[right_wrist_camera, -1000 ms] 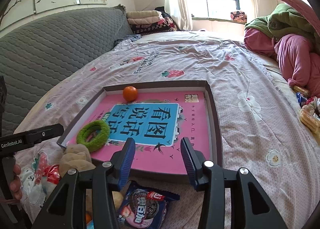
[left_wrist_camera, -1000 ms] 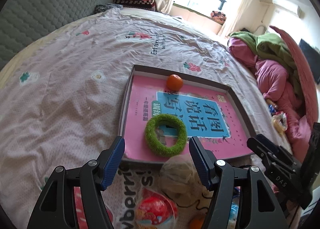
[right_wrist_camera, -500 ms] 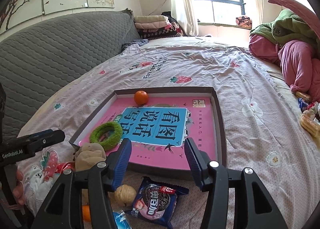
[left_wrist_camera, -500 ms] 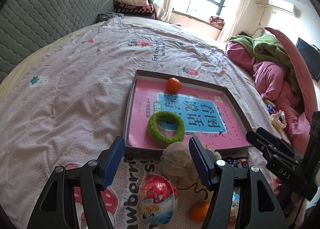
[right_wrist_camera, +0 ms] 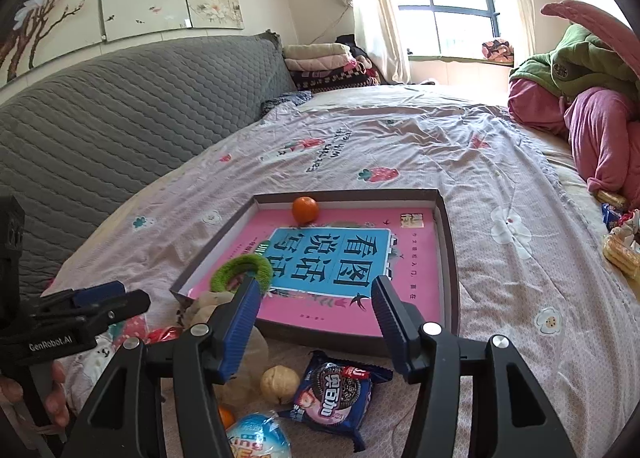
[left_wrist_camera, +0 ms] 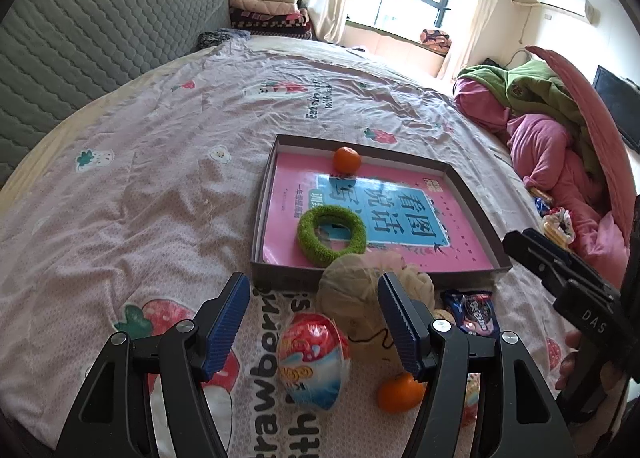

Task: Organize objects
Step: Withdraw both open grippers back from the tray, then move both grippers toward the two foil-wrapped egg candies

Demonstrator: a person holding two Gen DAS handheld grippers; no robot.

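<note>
While 1 orange (left_wrist_camera: 347,160) sits boxed, snacks wait outside.

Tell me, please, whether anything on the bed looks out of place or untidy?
Yes: the tray holds only a tangerine and a green ring, while a toy egg, a cookie packet, a walnut and another tangerine lie scattered before it.

bedsheet (left_wrist_camera: 152,186): thin cotton-like cloth, matt, creased. tray (left_wrist_camera: 472,194): matt cardboard walls; book cover (right_wrist_camera: 412,258) inside smooth, slightly glossy paper. green ring (left_wrist_camera: 331,235): fuzzy, rough pile. egg wrapper (left_wrist_camera: 312,358) and biscuit packet (right_wrist_camera: 340,390): glossy plastic film. headboard (right_wrist_camera: 120,114): quilted grey fabric.
</note>
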